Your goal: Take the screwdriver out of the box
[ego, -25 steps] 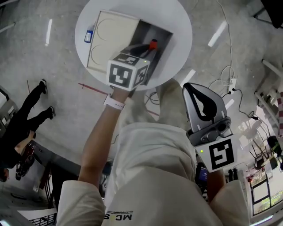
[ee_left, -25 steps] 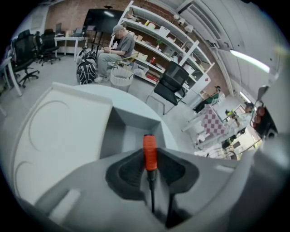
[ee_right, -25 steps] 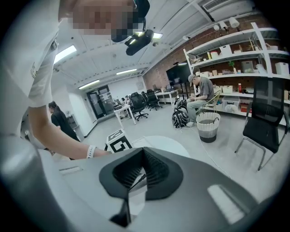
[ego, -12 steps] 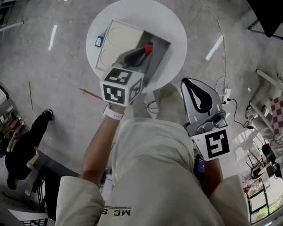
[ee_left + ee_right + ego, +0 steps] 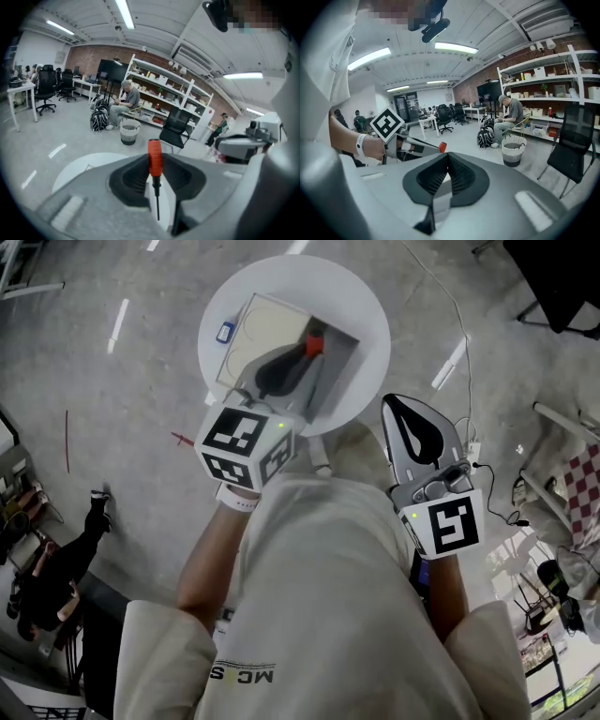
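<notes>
1. Round white tabletop (image 5: 370, 310). It stands on a grey concrete floor and carries items 2 and 3.

2. Shallow open box with a grey interior (image 5: 337, 367) and a cream lid (image 5: 258, 329) folded out flat beside it. It lies across the middle of the tabletop, the lid toward the left edge and the grey tray toward the right edge.

3. Small blue flat object (image 5: 225, 332). It sits on the tabletop just beside the lid, near the left edge. Its kind cannot be made out.

4. Screwdriver with an orange-red handle and a thin dark shaft (image 5: 155, 157) (image 5: 314, 341). It is held clear of the box. From the head view the handle overlaps the box's inner edge, and from the left gripper view it stands upright against the open room, shaft running down between the pads.

5. Left tool (image 5: 154, 164) (image 5: 302, 351), grey body with black ribbed pads. Its jaws are clamped on the screwdriver, with the handle protruding past the fingertips. The marker cube sits at the rear, above a wrist with a white band (image 5: 236, 502).

6. Right tool (image 5: 446, 159) (image 5: 401, 413), same build. Its pads are pressed together with nothing between them. It is held off the tabletop's right edge, over the floor.

7. Background as seen from the gripper views: white shelving along a brick wall, a seated person, a pale waste bin (image 5: 130, 132) and a black chair (image 5: 174, 129).
</notes>
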A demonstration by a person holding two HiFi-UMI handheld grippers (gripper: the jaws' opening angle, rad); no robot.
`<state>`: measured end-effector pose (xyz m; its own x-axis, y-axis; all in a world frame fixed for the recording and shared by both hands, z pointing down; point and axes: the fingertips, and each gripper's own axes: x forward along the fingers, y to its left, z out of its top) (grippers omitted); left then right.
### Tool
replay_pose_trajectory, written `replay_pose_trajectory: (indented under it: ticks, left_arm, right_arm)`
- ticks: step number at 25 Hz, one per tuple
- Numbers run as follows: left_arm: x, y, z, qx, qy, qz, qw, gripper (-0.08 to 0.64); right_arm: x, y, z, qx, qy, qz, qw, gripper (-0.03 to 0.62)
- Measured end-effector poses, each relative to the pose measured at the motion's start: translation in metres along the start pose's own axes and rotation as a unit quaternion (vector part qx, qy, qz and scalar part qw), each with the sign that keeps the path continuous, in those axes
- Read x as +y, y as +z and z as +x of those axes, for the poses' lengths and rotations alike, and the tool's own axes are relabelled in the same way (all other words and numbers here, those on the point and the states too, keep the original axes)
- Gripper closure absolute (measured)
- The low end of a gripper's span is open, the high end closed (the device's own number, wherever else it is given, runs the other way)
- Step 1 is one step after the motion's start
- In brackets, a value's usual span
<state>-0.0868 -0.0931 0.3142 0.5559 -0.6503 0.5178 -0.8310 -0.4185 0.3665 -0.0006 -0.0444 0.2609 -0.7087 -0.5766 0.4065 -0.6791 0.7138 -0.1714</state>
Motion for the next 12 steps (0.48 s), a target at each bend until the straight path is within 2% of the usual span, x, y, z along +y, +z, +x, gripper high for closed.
replay_pose_trajectory:
  ticks: [3,12]
  left_arm:
    - [-0.012,0.021,-0.018,-0.033,-0.001,-0.003,0.9994,0.476]
    - [-0.045,0.084,-0.077,-0.119,0.035,0.050,0.9910,0.474]
  right_arm:
    - [0.003,0.009,-0.006,-0.006,0.002,-0.006,1.000,0.592]
    - [0.009,0.052,-0.018,-0.038,0.010,-0.046,0.998,0.592]
